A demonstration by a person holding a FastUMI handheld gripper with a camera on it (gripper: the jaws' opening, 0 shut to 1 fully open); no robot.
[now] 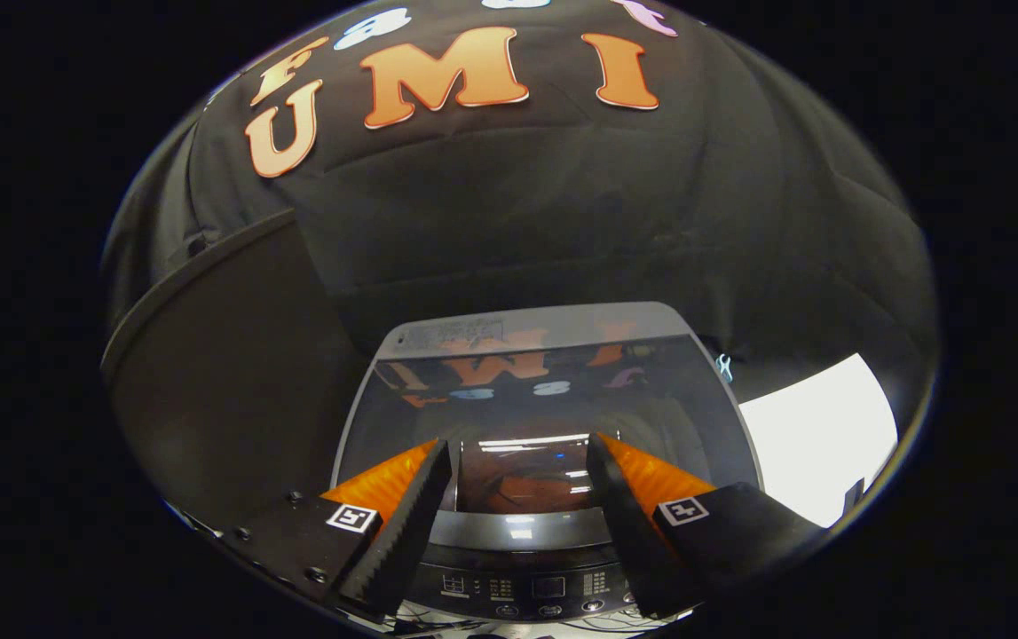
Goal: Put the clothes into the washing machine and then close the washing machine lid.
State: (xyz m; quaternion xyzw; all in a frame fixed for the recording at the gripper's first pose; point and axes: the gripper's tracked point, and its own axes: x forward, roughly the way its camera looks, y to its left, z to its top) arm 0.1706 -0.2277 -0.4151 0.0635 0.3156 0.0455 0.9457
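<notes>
The washing machine [526,586] stands right below me, its control panel [548,587] with small buttons nearest. Its dark glass lid [544,390] lies flat and down over the tub, and its grey front rim [517,530] runs between my fingers. A reddish-brown shape [531,490] shows in the glass just ahead of the fingers; I cannot tell if it is cloth inside or a reflection. My gripper [517,448] hangs over the lid's front part, open, with nothing held between the fingers [402,524].
A tall dark panel [224,373] stands close to the machine's left side. To the right of the machine lies a bright white surface [815,430]. The black cloth wall [562,222] hangs behind the machine.
</notes>
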